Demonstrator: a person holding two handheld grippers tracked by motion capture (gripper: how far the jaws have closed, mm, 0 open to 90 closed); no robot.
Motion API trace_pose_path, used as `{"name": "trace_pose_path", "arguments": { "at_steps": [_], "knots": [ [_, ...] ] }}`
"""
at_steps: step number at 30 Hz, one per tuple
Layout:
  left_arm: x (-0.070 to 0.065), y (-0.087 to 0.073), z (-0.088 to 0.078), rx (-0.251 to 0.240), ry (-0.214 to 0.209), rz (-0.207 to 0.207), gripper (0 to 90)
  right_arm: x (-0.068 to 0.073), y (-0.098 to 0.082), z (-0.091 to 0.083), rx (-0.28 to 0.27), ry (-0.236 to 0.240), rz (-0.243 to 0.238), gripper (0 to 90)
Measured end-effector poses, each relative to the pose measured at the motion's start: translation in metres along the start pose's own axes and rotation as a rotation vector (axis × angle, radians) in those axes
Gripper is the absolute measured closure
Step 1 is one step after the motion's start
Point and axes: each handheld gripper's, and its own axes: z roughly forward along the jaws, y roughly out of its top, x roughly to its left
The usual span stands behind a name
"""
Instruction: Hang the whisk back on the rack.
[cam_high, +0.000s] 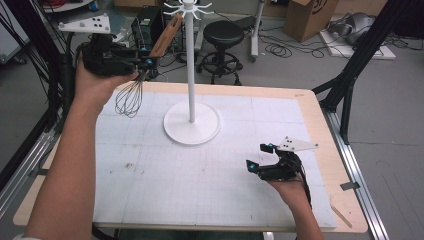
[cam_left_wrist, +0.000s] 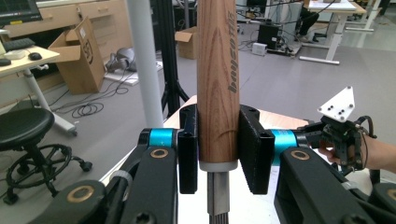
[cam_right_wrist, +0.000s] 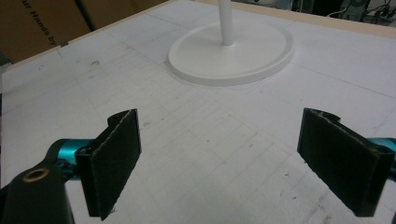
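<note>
Presently we hold the left gripper (cam_high: 143, 64) raised above the far left corner of the table (cam_high: 320, 125), with its jaws pinching the wooden handle of a whisk (cam_high: 135, 87). Seen from the left gripper view, the two black pads (cam_left_wrist: 254, 151) press against opposite sides of the handle just above its metal collar, and the handle runs straight up between them. From the high view, the handle slants up and away toward the far side, while the wire loops hang below the gripper over the white mat (cam_high: 150, 190) near that same corner; the whisk touches neither mat nor table. A white stand (cam_high: 191, 65) rises on its round base near the middle of the far edge, just beside the whisk and apart from it, with a ring of hooks at its top. We keep the right gripper (cam_high: 260, 156) low over the mat toward the right edge, near the near right corner, well apart from the stand. Its jaws are spread wide, as the right gripper view confirms: the two pads (cam_right_wrist: 114, 161) stand far apart with bare mat between them, and they face the base of the stand.
</note>
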Motion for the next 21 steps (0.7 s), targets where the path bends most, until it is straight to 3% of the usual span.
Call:
{"name": "trace_pose_path", "arguments": {
  "at_steps": [9, 21],
  "knots": [
    [0.008, 0.004, 0.01, 0.026, 0.04, -0.018, 71.2, 0.001, -0.001, 0.0, 0.007, 0.003, 0.0, 12.6],
    [0.013, -0.001, 0.025, 0.064, 0.055, -0.041, 71.2, -0.002, -0.001, -0.001, 0.003, -0.001, 0.001, 12.6]
  ]
}}
